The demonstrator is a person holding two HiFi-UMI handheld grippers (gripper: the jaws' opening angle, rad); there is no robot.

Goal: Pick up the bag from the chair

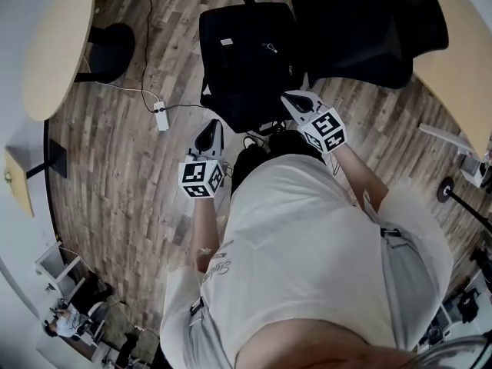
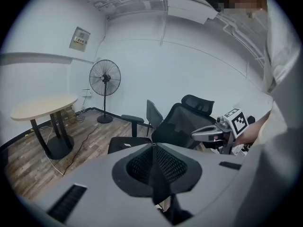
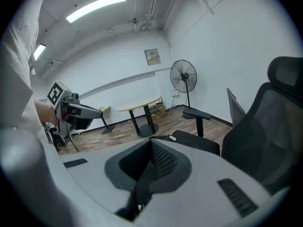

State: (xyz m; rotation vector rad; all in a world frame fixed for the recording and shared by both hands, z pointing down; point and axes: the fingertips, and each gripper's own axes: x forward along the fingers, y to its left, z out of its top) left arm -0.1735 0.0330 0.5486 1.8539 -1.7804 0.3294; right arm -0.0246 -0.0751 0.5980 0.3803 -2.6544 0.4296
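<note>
The bag (image 1: pixel 244 68) lies on the chair (image 1: pixel 369 29) seat, black on black. The left tool (image 1: pixel 209 135) and right tool (image 1: pixel 297 101) hover just short of it, both closed and empty. If the jaws don't part first, they may only shove the bag or push the chair away (no strap stands out to aim for).

The black bag (image 1: pixel 246 64) hid the seat of the office chair (image 1: pixel 369 29), black on black, its outline hard to trace. The wooden table (image 1: pixel 461 60) at right was cut off by the picture's edge.
</note>
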